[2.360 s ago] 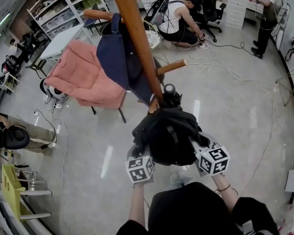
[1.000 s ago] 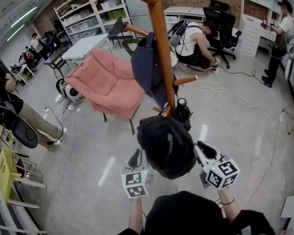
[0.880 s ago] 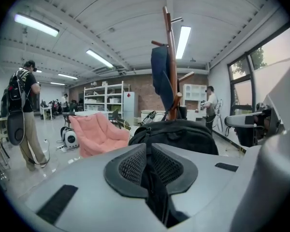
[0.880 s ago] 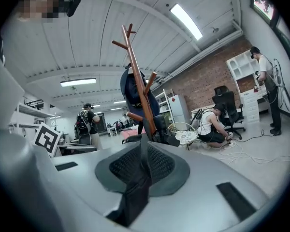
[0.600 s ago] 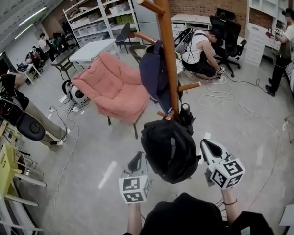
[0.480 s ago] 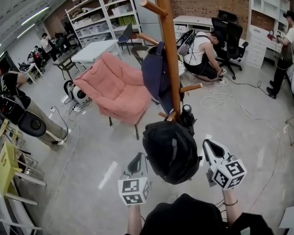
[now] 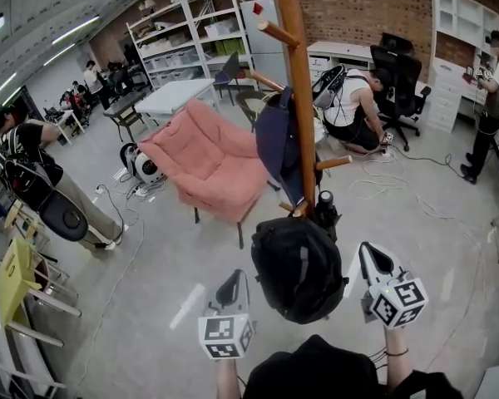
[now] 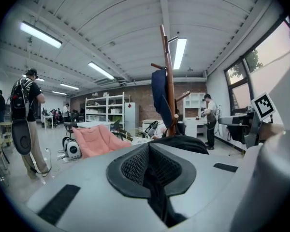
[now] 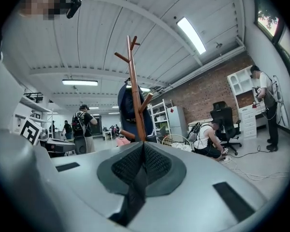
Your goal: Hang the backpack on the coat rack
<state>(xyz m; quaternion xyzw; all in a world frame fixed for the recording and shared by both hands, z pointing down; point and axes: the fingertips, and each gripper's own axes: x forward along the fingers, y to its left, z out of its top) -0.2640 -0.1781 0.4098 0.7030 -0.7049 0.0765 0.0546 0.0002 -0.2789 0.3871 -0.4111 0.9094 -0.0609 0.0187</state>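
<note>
Grey floor (image 7: 150, 248) is seen beneath the black backpack (image 7: 298, 266), which is hung on a low peg of the coat rack (image 7: 299, 98). The left claw (image 7: 230, 285) and right claw (image 7: 371, 258) are closed and empty, one on each side of it.

**Hidden and cropped**

Coat rack (image 7: 299, 115): top runs off the head view's upper edge, foot hidden behind the backpack (image 7: 299, 268). Where the backpack meets its peg can't be made out. Shelf (image 7: 191, 32) contents too small to tell.
</note>
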